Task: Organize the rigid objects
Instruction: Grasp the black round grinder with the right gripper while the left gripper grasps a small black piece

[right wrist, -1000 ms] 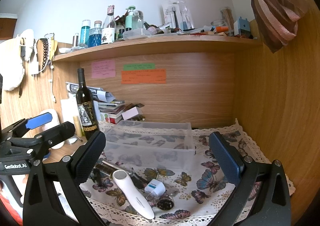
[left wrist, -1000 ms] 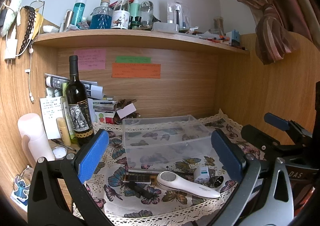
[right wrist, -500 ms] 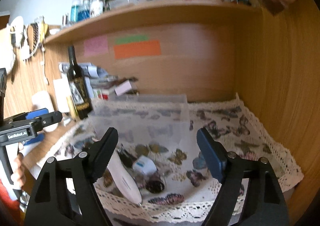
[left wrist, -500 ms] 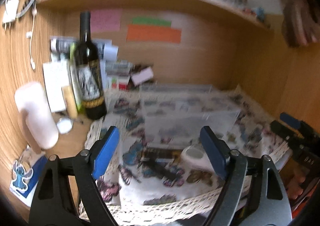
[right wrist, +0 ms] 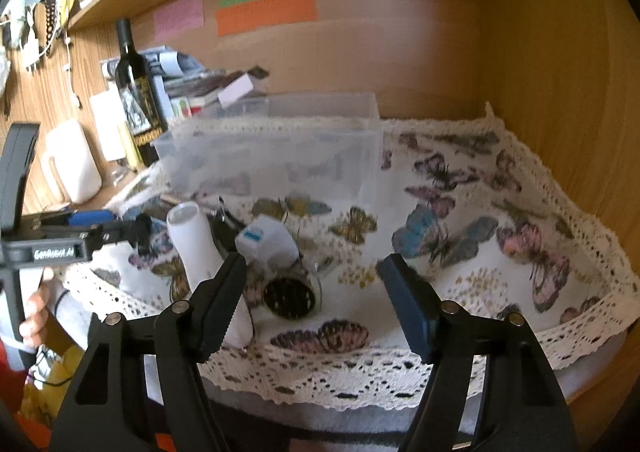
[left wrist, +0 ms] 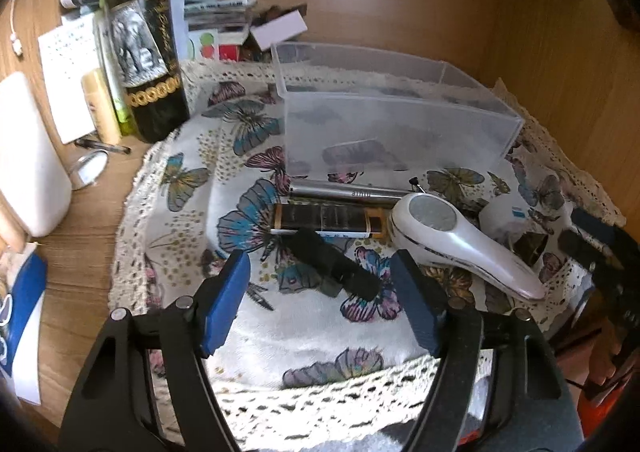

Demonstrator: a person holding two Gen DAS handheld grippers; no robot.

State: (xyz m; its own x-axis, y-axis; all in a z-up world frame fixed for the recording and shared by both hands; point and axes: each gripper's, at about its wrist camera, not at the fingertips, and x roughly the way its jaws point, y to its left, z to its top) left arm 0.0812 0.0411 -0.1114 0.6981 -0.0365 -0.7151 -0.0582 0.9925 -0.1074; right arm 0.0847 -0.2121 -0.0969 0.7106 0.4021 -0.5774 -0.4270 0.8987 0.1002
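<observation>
A clear plastic bin stands on the butterfly cloth. In front of it lie a silver tube, a dark flat stick, a black bar, a white handheld device and a small white box beside a round black-faced jar. My left gripper is open and empty, low over the black bar. My right gripper is open and empty, low over the jar and the device.
A dark wine bottle stands left of the bin, with a white jug, a small mirror, tubes and papers around it. Wooden walls close the back and right. The cloth's lace edge hangs over the desk front.
Both grippers have dropped and tilted down towards the objects in front of the bin. The shelf has left the left view. Both stay open.
</observation>
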